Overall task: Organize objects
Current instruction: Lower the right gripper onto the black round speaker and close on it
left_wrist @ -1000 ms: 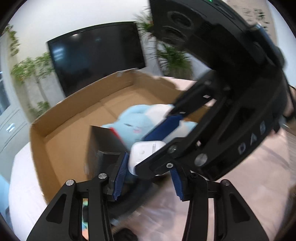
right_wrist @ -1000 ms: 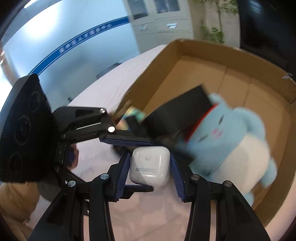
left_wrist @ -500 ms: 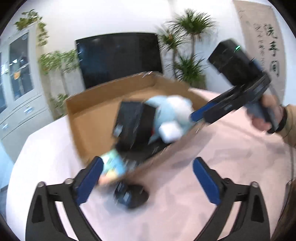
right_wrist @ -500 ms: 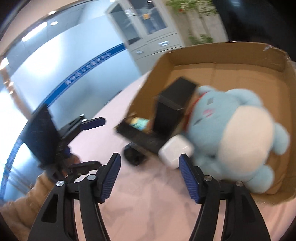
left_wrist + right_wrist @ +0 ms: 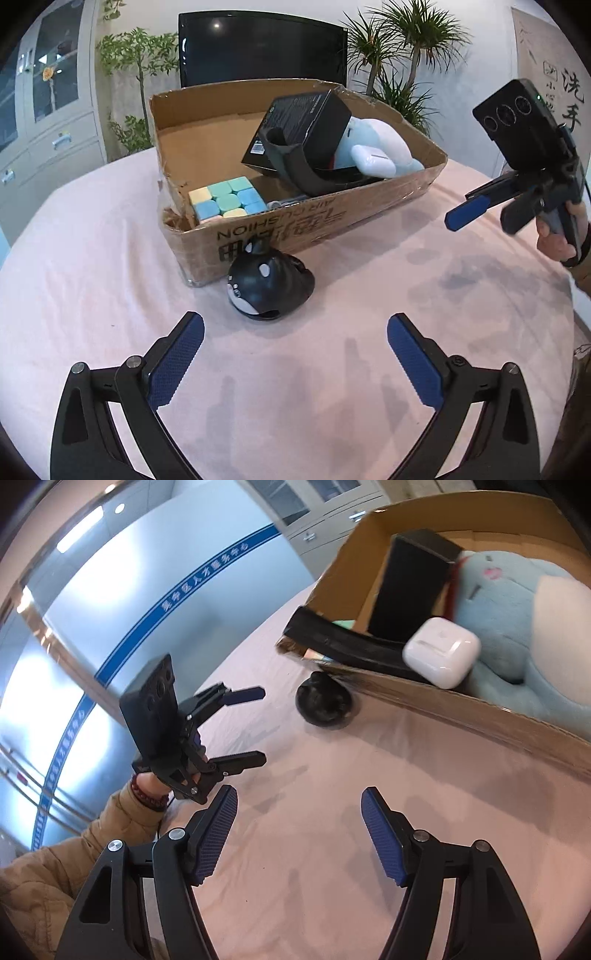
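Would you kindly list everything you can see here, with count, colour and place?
box: 1, brown cardboard, on the table
plush: 1, light blue and white, lying in the box
black carton: 1, black, tilted in the box against the plush
earbud case: 1, white, on the plush in the box
cube: 1, pastel blue, green and yellow, in the box's near corner
orca toy: 1, black and white, on the table outside the box
table: 1, pink cloth
screen: 1, black, behind the box
left claw: open, empty
right claw: open, empty
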The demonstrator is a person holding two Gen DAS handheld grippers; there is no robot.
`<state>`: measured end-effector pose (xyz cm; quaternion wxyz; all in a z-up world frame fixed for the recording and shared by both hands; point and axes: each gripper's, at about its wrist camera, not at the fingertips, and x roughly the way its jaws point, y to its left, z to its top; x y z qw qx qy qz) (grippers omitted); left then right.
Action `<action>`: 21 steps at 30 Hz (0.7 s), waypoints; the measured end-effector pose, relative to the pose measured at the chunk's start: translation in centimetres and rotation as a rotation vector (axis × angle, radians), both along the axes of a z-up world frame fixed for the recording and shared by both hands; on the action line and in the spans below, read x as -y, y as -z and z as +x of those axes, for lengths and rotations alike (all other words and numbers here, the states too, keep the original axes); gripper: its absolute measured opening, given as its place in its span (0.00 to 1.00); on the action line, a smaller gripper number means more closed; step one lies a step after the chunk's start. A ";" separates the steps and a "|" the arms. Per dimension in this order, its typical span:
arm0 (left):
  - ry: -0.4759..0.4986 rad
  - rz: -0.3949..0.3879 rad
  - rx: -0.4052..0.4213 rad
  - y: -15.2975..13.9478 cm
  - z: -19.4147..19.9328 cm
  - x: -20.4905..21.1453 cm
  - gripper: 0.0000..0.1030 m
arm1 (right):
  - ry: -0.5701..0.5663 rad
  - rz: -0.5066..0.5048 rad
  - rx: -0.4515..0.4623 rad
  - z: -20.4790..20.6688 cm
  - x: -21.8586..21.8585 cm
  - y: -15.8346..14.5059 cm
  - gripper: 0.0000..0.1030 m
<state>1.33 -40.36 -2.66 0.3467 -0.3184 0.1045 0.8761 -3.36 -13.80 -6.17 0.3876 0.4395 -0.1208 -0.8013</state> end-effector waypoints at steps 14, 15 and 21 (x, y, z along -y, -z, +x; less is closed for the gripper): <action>0.045 -0.053 0.038 0.8 -1.2 -1.9 0.97 | 0.038 -0.076 0.020 3.0 -3.3 -0.5 0.67; 0.046 -0.054 0.042 0.8 -1.2 -2.0 0.97 | 0.044 -0.075 0.017 3.3 -3.7 -0.6 0.67; 0.052 -0.059 0.060 1.1 -1.8 -2.4 0.97 | 0.061 -0.083 0.019 4.0 -4.2 -0.7 0.67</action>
